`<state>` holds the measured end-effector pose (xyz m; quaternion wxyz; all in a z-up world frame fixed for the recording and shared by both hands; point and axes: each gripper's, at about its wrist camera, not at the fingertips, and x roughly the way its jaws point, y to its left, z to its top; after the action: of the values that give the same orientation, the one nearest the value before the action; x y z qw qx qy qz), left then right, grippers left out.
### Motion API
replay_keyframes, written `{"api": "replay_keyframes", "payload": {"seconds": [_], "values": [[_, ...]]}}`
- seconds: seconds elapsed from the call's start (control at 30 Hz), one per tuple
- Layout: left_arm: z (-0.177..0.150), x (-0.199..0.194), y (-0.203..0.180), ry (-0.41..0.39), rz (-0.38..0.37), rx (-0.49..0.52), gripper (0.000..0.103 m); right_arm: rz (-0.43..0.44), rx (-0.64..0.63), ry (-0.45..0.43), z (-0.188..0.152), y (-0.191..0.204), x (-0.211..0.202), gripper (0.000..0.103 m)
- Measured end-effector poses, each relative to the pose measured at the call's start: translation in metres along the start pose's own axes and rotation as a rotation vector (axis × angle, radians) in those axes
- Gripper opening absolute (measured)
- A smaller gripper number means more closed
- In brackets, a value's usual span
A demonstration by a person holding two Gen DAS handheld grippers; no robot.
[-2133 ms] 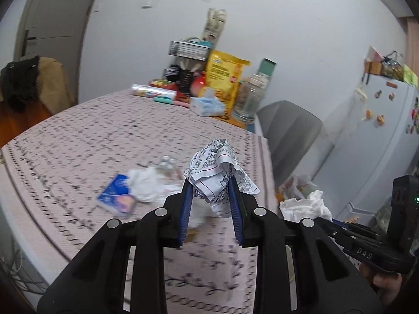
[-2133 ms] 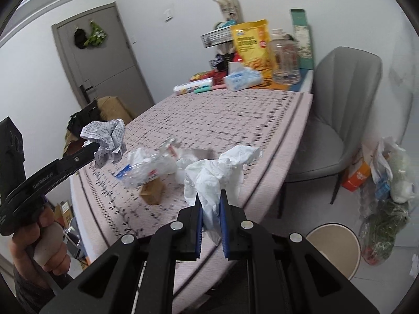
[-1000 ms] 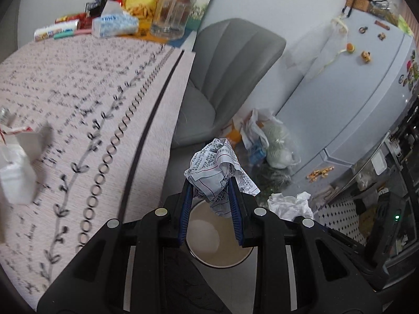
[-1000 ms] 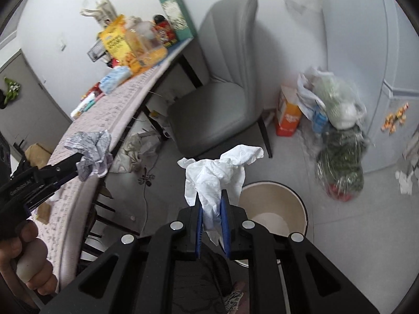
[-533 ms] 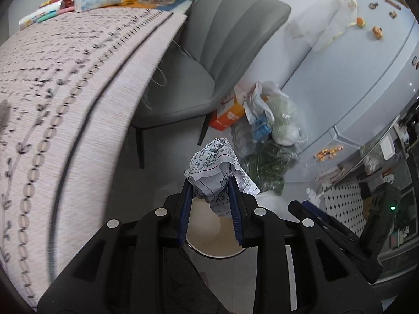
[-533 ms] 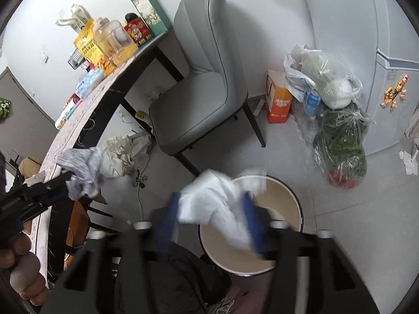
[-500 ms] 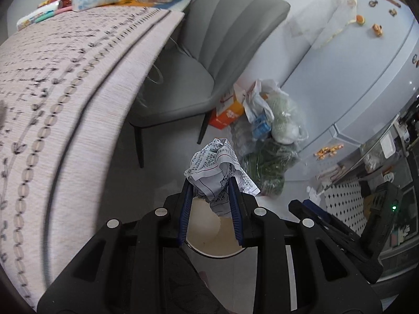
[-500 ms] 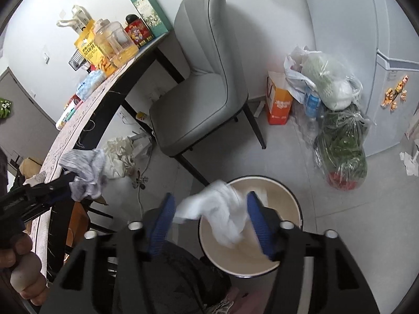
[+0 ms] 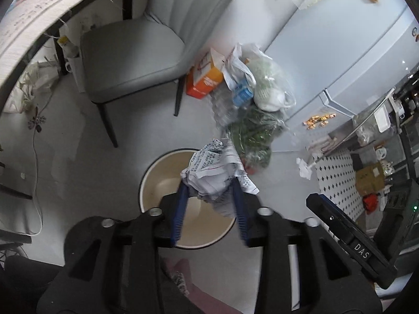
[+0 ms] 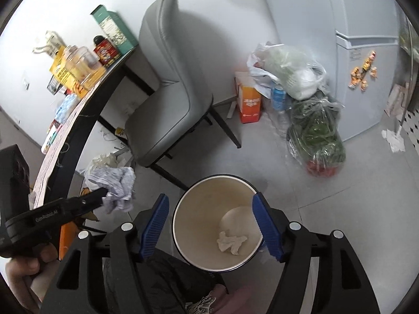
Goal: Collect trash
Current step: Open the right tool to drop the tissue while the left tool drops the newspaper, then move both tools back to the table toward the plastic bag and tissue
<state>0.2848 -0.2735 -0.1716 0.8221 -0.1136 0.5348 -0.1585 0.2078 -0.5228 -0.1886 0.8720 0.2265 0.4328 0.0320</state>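
My left gripper [image 9: 209, 196] is shut on a crumpled printed paper [image 9: 216, 172] and holds it above the round cream trash bin [image 9: 157, 183] on the floor. In the right wrist view that paper [image 10: 115, 183] hangs left of the bin [image 10: 193, 235]. My right gripper [image 10: 212, 209] is open and empty, its jaws wide on either side of the bin's mouth. A crumpled white tissue [image 10: 231, 240] lies on the bin's bottom.
A grey chair [image 10: 167, 110] stands beyond the bin, next to the table edge [image 10: 78, 120]. Plastic bags of greens [image 10: 316, 133] and an orange carton [image 10: 248, 102] sit by the fridge [image 10: 366, 52]. A cable [image 9: 36, 183] runs over the floor at left.
Both grippers swung from the table down over the bin. My right gripper opened and the white tissue fell into the bin. My left gripper keeps its paper.
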Motion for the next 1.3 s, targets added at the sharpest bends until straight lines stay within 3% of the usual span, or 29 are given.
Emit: {"api": "replay_keyframes", "payload": {"seconds": [0.03, 0.07, 0.27, 0.53, 0.63, 0.83, 0.97, 1.13, 1.3], "values": [[0.000, 0.001, -0.001, 0.005, -0.006, 0.001, 0.062, 0.001, 0.000, -0.002, 0.001, 0.001, -0.001, 0.066], [0.000, -0.002, -0.001, -0.010, -0.010, -0.004, 0.070, 0.001, -0.004, -0.006, 0.003, 0.003, -0.002, 0.066], [0.003, -0.039, 0.012, -0.109, -0.014, -0.045, 0.089, 0.011, -0.061, -0.059, 0.006, 0.026, -0.020, 0.072], [0.003, -0.106, 0.029, -0.249, -0.008, -0.059, 0.096, 0.013, -0.090, -0.126, 0.004, 0.066, -0.045, 0.086], [-0.002, -0.137, 0.037, -0.305, 0.001, -0.064, 0.097, 0.004, -0.107, -0.178, 0.005, 0.090, -0.060, 0.096], [-0.019, -0.197, 0.059, -0.433, 0.050, -0.086, 0.097, -0.056, -0.166, -0.271, 0.003, 0.143, -0.090, 0.095], [-0.035, -0.237, 0.075, -0.538, 0.147, -0.099, 0.097, -0.080, -0.186, -0.286, -0.006, 0.175, -0.104, 0.095], [-0.048, -0.270, 0.100, -0.596, 0.238, -0.161, 0.097, -0.058, -0.206, -0.328, -0.020, 0.207, -0.115, 0.095], [-0.070, -0.295, 0.127, -0.628, 0.299, -0.228, 0.097, 0.002, -0.232, -0.308, -0.030, 0.236, -0.116, 0.095]]}}
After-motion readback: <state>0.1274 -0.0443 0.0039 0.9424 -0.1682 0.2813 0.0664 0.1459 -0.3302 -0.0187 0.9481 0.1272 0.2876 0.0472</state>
